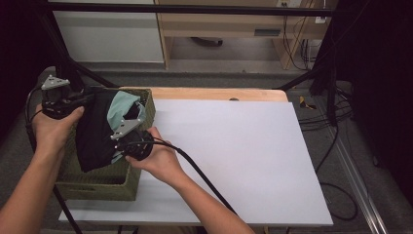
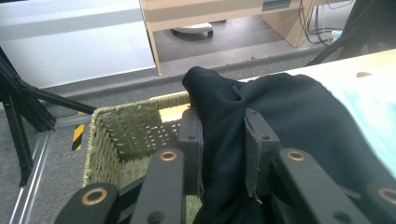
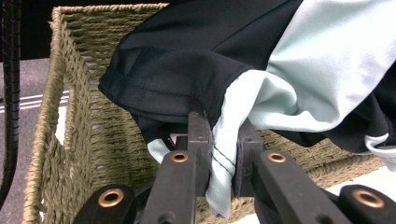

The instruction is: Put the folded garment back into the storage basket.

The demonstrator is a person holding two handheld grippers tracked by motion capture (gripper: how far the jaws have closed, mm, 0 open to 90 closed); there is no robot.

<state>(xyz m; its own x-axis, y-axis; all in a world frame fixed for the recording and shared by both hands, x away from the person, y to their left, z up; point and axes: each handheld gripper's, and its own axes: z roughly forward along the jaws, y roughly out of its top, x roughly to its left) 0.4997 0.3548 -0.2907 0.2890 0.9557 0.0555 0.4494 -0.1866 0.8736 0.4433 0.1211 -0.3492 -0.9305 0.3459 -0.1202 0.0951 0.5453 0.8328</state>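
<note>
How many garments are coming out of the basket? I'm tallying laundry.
1 that I can tell: a black and pale mint garment, held over the woven basket by both grippers. Others may lie hidden beneath it.

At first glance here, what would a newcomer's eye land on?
A black and pale-green garment, held up over the woven basket at the table's left edge. Both grippers pinch it: the left gripper clamps black cloth, the right gripper a pale-green fold. The white tabletop stretches away to the right.
</note>
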